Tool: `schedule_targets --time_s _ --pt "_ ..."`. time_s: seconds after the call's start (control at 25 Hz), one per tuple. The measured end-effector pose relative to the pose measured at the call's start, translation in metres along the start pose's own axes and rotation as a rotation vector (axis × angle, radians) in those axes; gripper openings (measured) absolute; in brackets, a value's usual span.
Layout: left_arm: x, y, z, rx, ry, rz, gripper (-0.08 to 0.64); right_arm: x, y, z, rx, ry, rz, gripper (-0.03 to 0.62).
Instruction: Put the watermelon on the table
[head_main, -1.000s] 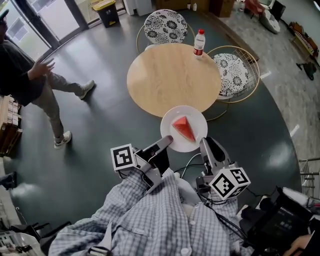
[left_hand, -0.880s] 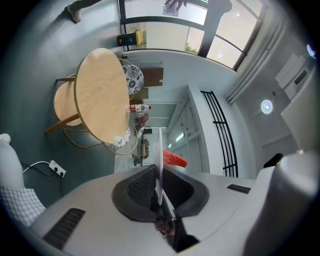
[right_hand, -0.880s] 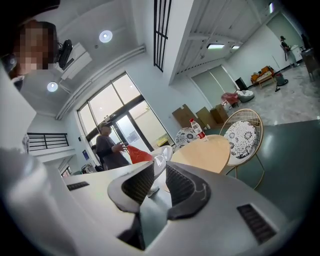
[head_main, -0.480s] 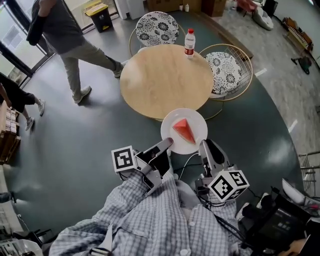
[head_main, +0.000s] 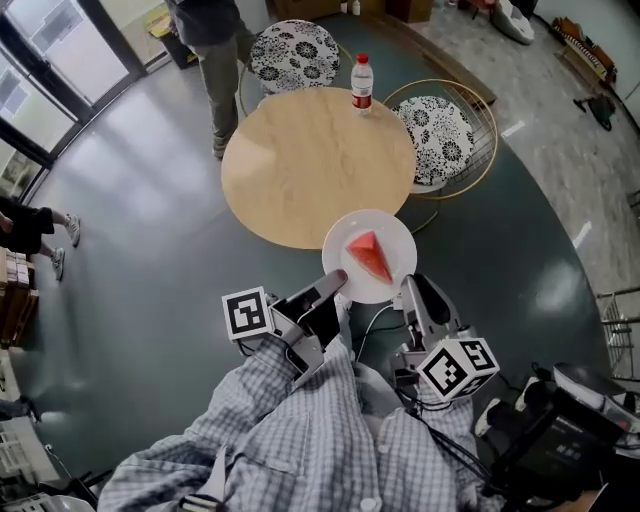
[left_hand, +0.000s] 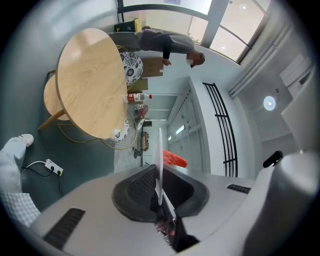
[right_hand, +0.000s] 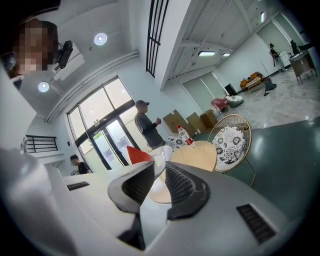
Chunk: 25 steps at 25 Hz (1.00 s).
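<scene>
My left tongs (head_main: 337, 280) are nearly closed, clamped on the near-left rim of the white plate (head_main: 396, 238). My right tongs (head_main: 409, 286) pinch its near-right rim, I think, though the pads' contact is hard to follow there. The watermelon (head_main: 368, 256) wedge lies on the plate, held in the air at the round desk's (head_main: 310, 160) near edge. A bottle (head_main: 361, 82) stands at the far edge.

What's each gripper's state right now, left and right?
Left gripper: closed on the rim of the white plate, which carries the watermelon slice.
Right gripper: closed on the same plate's rim.
</scene>
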<state>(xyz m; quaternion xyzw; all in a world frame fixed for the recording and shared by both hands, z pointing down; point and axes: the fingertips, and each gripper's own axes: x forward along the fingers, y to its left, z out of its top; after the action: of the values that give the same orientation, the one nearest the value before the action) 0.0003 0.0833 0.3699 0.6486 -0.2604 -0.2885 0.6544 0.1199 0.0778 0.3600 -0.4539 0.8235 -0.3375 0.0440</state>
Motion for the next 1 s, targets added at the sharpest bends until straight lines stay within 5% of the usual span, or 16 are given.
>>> schedule_targets --time_s 1.0 --pt "0.12 0.027 0.087 -0.009 0.151 0.027 0.035 0.095 -0.08 0.054 0.045 -0.007 -0.13 0.075"
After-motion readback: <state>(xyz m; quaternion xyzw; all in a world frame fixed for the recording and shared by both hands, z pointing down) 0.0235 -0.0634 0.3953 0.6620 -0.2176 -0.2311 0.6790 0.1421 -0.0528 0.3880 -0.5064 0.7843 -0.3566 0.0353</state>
